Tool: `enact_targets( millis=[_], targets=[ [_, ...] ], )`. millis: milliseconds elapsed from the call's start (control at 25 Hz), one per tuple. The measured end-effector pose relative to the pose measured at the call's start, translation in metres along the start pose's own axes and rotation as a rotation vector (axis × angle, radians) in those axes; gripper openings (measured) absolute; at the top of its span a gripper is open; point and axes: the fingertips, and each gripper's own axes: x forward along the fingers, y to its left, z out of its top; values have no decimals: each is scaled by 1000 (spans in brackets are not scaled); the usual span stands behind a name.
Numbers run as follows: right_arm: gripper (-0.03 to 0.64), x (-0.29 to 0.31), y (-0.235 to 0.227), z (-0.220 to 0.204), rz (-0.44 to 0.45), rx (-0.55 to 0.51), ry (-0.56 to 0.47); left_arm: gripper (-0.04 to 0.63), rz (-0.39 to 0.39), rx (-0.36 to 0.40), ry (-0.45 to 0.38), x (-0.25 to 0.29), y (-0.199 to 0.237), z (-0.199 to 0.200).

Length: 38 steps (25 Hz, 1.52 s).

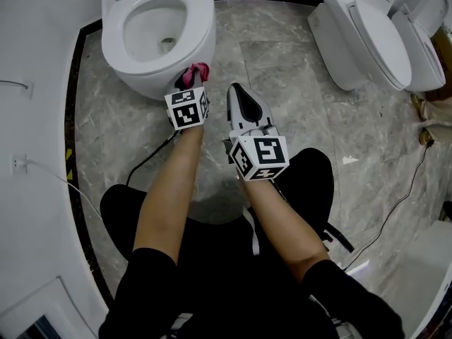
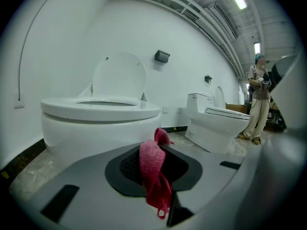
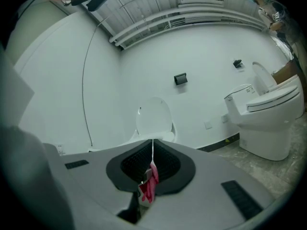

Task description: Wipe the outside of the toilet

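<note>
A white toilet (image 1: 155, 27) with its lid up stands at the top left on the grey marble floor; it also fills the left gripper view (image 2: 96, 123). My left gripper (image 1: 192, 82) is shut on a pink cloth (image 1: 198, 70) that sits against the bowl's front outer wall. In its own view the cloth (image 2: 151, 164) hangs bunched between the shut jaws (image 2: 156, 150). My right gripper (image 1: 236, 90) hovers just right of the bowl, jaws together (image 3: 152, 150), with a small pink scrap and white tag (image 3: 149, 186) pinched between them. The raised lid (image 3: 153, 121) shows ahead of it.
Two more white toilets (image 1: 367, 37) (image 1: 424, 41) stand at the top right, one near in the left gripper view (image 2: 216, 123). Black cables (image 1: 145, 164) (image 1: 395, 210) trail on the floor. A curved white wall (image 1: 35, 119) bounds the left. A person (image 2: 259, 104) stands far right.
</note>
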Motion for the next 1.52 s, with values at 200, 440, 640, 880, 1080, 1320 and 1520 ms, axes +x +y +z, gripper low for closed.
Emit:
enact_targets(
  millis=[200,440,640,880,1080,1320,1520],
  targets=[
    [34,14,12,-1,20,-7,1,78,27,25,-11,-26,26,-1],
    [34,34,46,-10,77,10,27,78,52,64,16,-53,76,-10],
    [34,47,73,-19,132,-2,45,78,100,62,33,-69,131,-15],
    [34,54,79,-39,135,-2,98,78,142,89,72,-66,187,-19],
    [34,56,70,-63,98,-2,169,77,181,135,113,-52,230,-20],
    [34,53,64,-83,77,16,198,75,244,179,173,-30,273,-17],
    [34,53,61,-92,67,21,213,77,331,233,231,-23,308,-19]
  ],
)
